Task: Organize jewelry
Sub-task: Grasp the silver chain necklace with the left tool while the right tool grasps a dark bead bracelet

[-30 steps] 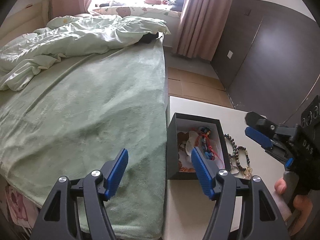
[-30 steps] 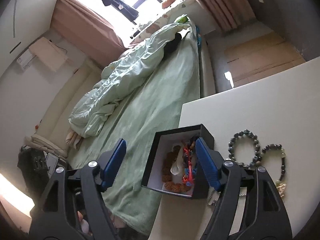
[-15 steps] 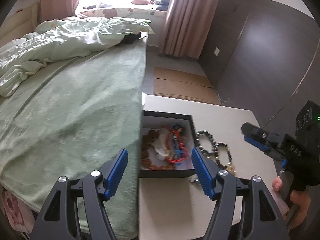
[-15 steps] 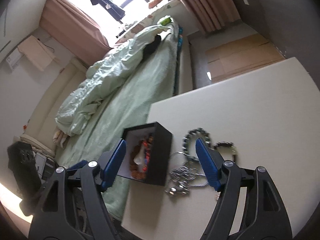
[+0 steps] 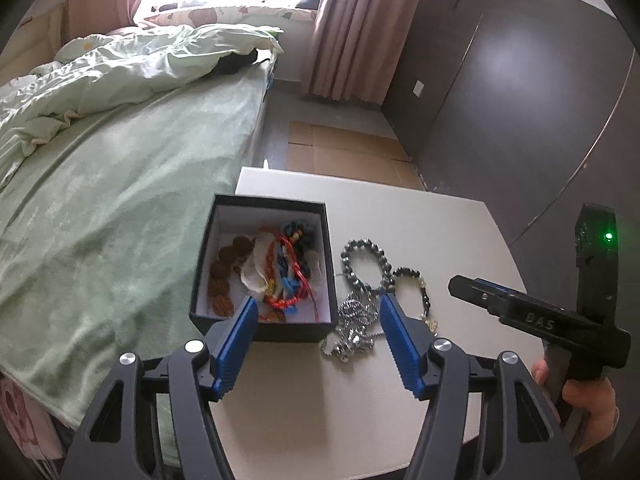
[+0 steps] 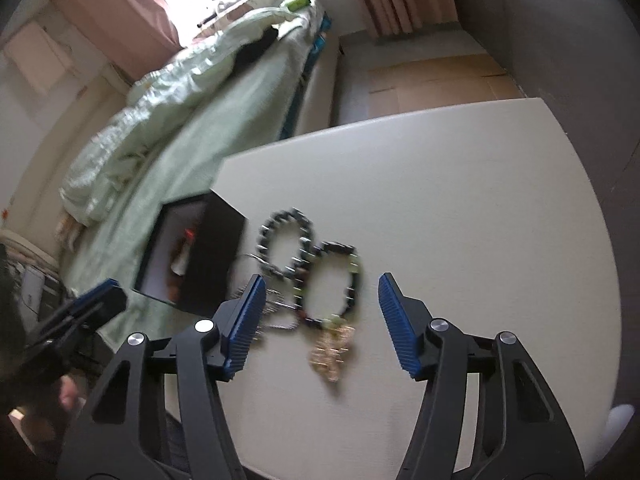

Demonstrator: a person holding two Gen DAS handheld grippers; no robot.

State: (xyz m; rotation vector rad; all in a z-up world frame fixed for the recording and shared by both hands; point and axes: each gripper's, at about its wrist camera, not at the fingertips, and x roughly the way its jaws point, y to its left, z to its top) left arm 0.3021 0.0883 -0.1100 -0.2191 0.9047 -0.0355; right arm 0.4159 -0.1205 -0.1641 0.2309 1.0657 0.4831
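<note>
Claws, left (image 5: 316,344) and right (image 6: 320,322), shifted rightward over bracelets (image 6: 308,268).

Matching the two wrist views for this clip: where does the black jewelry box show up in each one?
Left wrist: the black jewelry box sits centre frame, open, just beyond the left gripper, at the table's bed-side edge.
Right wrist: the box is left of centre, seen from its side, blurred.
Shared landmark: the dark beaded bracelet lying on the table beside the box.

Left gripper (image 5: 314,334) and right gripper (image 6: 320,316) both hover with jaws spread wide, holding nothing.
</note>
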